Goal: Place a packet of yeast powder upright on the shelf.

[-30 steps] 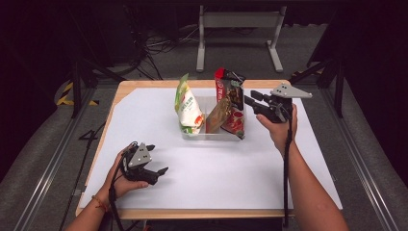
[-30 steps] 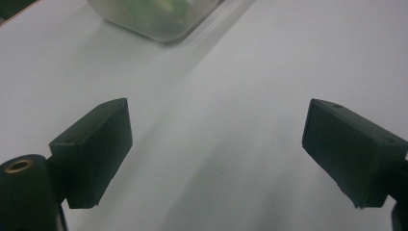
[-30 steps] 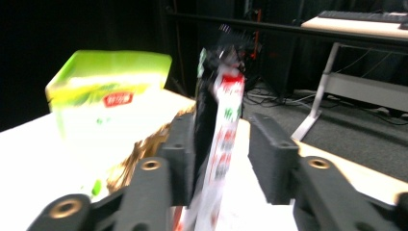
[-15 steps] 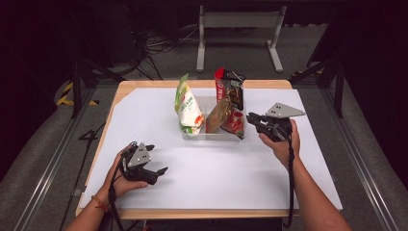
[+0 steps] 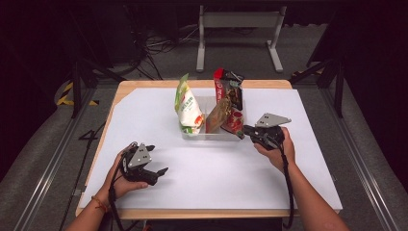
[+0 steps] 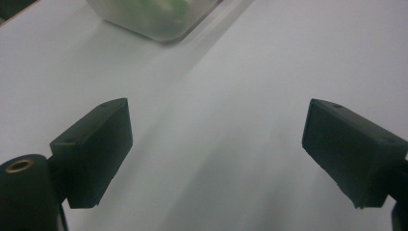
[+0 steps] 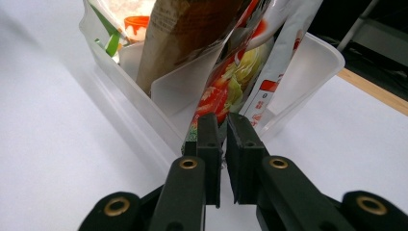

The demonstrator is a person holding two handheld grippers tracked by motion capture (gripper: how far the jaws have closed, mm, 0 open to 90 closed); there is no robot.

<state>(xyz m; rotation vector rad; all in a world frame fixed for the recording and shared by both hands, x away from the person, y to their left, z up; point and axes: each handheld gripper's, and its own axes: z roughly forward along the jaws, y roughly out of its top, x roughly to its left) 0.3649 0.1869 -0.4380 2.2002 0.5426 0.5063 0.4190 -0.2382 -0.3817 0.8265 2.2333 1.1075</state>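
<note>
While the high view shows my right gripper only as a dark shape against the clear bin, the right gripper view shows its jaws having just closed, nearly together, pinching the lower corner of the red snack bag. That bag leans in the bin's near end. My left gripper rests wide apart over white table.

A large "4" is marked on the grey floor at about nine o'clock from the table. The snack bags in the clear bin carry print, but none of it can be read.
</note>
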